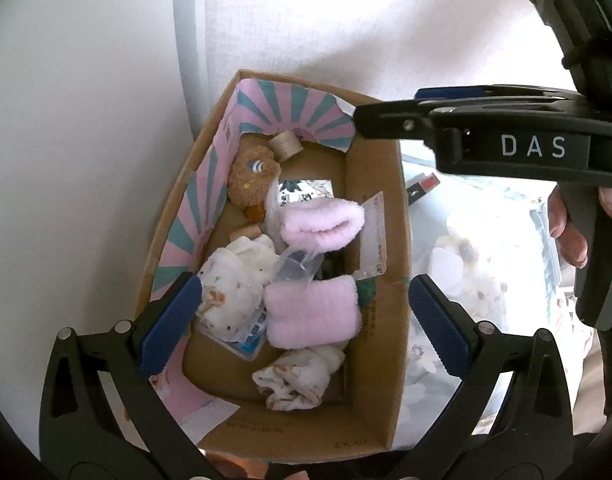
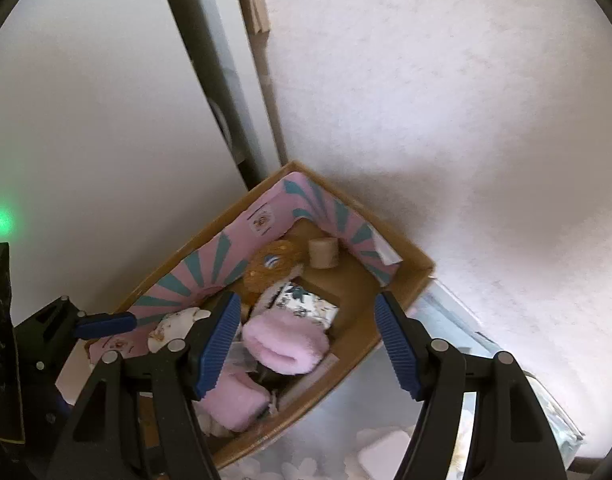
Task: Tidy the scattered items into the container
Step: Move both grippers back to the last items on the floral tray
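Both my tongs hang over the box (image 1: pixel 385 208), left gripper (image 1: pixel 302 324) spread wide, right gripper (image 2: pixel 307 344) parted, neither gripping anything. Pink socks (image 1: pixel 311 312), perhaps rolled, lie inside.

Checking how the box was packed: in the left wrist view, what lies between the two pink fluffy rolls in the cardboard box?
A crumpled clear plastic bag lies between the upper pink roll and the lower pink roll, shown in the left wrist view.
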Demonstrator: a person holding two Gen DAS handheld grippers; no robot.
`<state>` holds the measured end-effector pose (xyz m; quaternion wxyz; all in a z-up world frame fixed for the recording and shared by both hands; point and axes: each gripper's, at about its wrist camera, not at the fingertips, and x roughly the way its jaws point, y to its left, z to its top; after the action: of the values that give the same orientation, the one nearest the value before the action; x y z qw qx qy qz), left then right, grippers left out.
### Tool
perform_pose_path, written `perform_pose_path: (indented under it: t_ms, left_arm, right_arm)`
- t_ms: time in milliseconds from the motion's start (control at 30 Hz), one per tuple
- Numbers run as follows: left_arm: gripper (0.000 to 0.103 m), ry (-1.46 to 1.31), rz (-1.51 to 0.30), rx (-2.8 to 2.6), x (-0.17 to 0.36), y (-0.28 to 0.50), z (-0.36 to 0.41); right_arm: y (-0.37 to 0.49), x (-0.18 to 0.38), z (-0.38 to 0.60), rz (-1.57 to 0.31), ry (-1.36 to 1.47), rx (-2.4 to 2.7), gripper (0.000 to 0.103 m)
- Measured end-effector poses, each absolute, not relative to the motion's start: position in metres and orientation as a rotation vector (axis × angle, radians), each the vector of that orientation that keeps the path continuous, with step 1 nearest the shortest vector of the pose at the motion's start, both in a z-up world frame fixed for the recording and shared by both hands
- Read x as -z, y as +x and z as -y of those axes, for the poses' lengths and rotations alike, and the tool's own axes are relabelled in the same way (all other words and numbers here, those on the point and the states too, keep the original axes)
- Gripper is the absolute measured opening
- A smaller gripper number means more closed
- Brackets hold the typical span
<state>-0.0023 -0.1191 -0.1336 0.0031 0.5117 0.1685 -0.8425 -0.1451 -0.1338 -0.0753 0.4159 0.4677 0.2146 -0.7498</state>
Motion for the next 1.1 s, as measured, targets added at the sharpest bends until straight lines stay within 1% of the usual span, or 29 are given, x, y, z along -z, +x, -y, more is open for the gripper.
perform_pose_path:
  t_ms: [167,433,633,733,867,1000,1067,1100]
  left_arm:
    - [0.103,1.588,-0.511,2.642,0.124,0.002,0.112]
    - [0.103,1.559,-0.486,2.682,0.103,0.007,0.096]
    - [0.103,1.553,-0.497,2.724,0.085,0.004,0.086]
    - [0.103,1.53,-0.495,2.771,0.073,-0.001,0.077]
    - [0.103,1.505,-0.419,2.825,0.059,-0.012,0.055]
    - [0.103,1.564,-0.342,2.864,0.058,-0.031,0.028]
    - [0.103,1.614,-0.245,2.879,0.06,-0.046,0.011]
    - [0.103,1.635,-0.168,2.89,0.061,-0.054,0.002]
  right_arm:
    - [-0.143,0.059,0.117,-0.553,1.142,1.968,0.065]
    - [-0.15,0.04,0.079,-0.502,1.165,2.009,0.065]
    - [-0.144,0.022,0.036,-0.468,1.104,2.049,0.065]
    - [-0.143,0.022,0.01,-0.451,1.102,2.05,0.065]
    - [-0.147,0.035,-0.021,-0.423,1.138,2.057,0.065]
    - [-0.147,0.052,-0.051,-0.403,1.189,2.053,0.065]
    - [-0.138,0.066,-0.06,-0.441,1.188,2.033,0.065]
    - [-0.134,0.071,-0.063,-0.453,1.183,2.026,0.065]
